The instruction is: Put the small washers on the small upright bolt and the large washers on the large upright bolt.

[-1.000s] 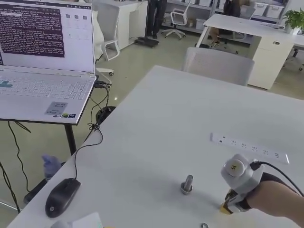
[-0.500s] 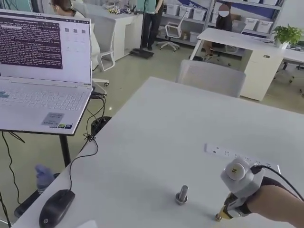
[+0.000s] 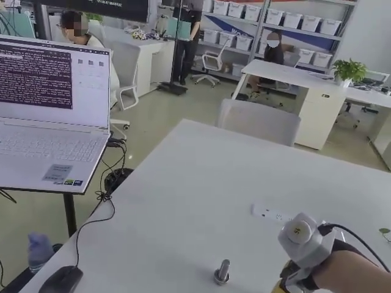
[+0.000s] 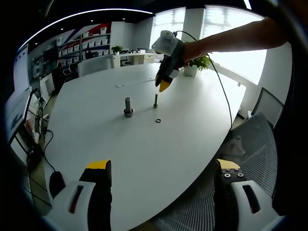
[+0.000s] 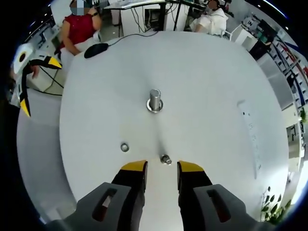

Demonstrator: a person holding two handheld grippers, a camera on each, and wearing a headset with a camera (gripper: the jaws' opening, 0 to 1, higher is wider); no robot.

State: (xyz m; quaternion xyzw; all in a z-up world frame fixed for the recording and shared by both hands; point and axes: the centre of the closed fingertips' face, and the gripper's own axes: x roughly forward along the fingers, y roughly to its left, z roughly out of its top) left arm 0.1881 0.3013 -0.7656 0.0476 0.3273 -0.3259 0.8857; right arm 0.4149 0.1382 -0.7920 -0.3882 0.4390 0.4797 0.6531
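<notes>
- In the head view the right gripper (image 3: 283, 285) is in the lower right corner of the frame, at the end of the person's arm (image 3: 354, 271). Its yellow tips are low over the white counter (image 3: 201, 183).
- In the right gripper view its jaws rise from the bottom edge with a narrow gap between the yellow tips. Nothing can be seen in this gap.
- The small bolt (image 5: 166, 159) stands upright on the counter just above this gap, in the lower centre of that view. Whether it touches the tips, I cannot tell.
- The large bolt (image 5: 154, 101) stands upright higher in the same view, at the centre, well apart from the jaws. It has a wider ring at its foot.
- One washer (image 5: 124, 147) lies flat on the counter, to the left of the small bolt and below the large bolt. Its size class I cannot tell.
- In the left gripper view the left gripper (image 4: 162, 168) is at the bottom edge, over the near rim of the counter. Its jaws are spread wide and hold nothing.
- In the same view the right gripper is in the upper centre, tips pointing down just over the small bolt. The large bolt is to the left of it, and the washer is just below the small bolt.
- The left gripper is also at the left edge of the right gripper view, with its jaws spread.
- In the head view a power strip (image 3: 275, 215) lies on the counter, up and to the right of the large bolt.
- A laptop (image 3: 49, 122) is at the upper left and a mouse (image 3: 61, 281) is in the bottom left corner.
</notes>
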